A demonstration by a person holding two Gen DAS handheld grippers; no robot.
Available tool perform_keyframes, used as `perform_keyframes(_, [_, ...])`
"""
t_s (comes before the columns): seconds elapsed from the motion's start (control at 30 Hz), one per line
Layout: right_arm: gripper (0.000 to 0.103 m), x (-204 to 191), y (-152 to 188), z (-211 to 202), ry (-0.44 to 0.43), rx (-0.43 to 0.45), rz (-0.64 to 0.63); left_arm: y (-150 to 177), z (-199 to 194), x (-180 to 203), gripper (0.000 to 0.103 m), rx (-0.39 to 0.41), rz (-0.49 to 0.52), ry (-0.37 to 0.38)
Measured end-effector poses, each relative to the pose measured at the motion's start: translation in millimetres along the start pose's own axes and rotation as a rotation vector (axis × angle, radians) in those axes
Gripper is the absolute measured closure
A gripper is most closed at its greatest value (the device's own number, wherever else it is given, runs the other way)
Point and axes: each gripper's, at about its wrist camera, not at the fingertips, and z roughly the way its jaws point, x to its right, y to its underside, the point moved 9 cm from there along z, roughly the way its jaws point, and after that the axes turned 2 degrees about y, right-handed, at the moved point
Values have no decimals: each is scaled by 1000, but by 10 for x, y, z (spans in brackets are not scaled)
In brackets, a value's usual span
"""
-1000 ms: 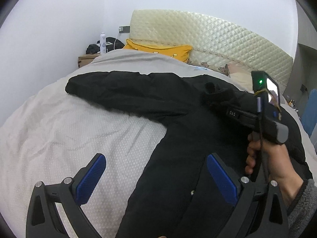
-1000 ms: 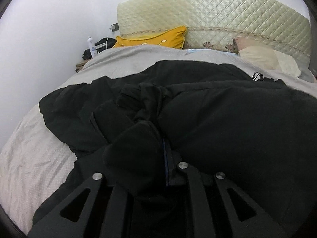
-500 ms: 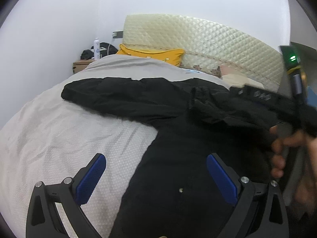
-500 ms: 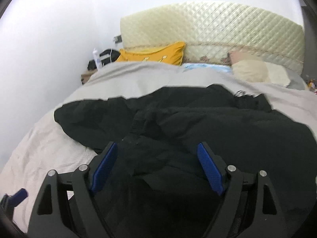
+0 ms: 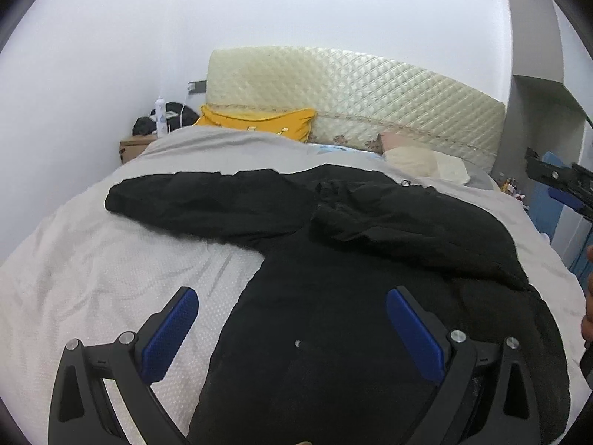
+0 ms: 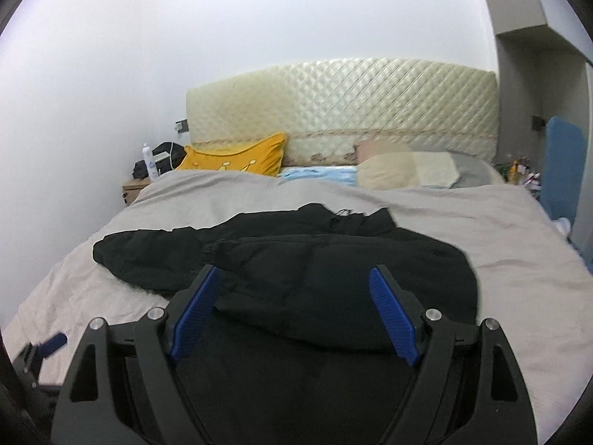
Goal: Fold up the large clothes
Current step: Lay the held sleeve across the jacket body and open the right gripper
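A large black padded jacket [image 5: 333, 259] lies on the bed. One sleeve [image 5: 192, 200] stretches out to the left. The other sleeve [image 5: 400, 218] lies folded across the body. My left gripper [image 5: 292, 333] is open and empty, above the jacket's lower left edge. My right gripper [image 6: 294, 315] is open and empty, above the jacket [image 6: 315, 270], with the folded sleeve [image 6: 281, 256] beyond its fingertips. A part of the right gripper shows at the right edge of the left wrist view [image 5: 556, 180].
The bed has a light grey cover [image 5: 92, 259]. At its head are a yellow pillow [image 6: 237, 157], a beige pillow [image 6: 407, 170] and a quilted cream headboard [image 6: 352, 111]. A nightstand [image 6: 135, 185] with a bottle stands at the back left.
My right gripper has let go of the sleeve, opened, and drawn back and up. The sleeve now lies folded across the jacket's body. My left gripper stayed open and pulled back a little.
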Motion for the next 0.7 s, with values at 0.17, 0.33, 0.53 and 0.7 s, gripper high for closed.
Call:
perform_keyframes(0.17, [20, 223, 39, -417, 29, 21, 5, 18, -241, 151, 0, 22, 14, 32])
perform_keyframes(0.33, [20, 477, 139, -790, 50, 32, 30, 43, -370, 244, 0, 35, 20, 62])
perform_keyframes(0.53, [20, 671, 377, -1203, 85, 42, 16, 97, -436, 337, 0, 41, 38, 77])
perform_keyframes(0.7, [20, 770, 567, -1411, 84, 39, 34, 150, -497, 428, 0, 49, 55, 80])
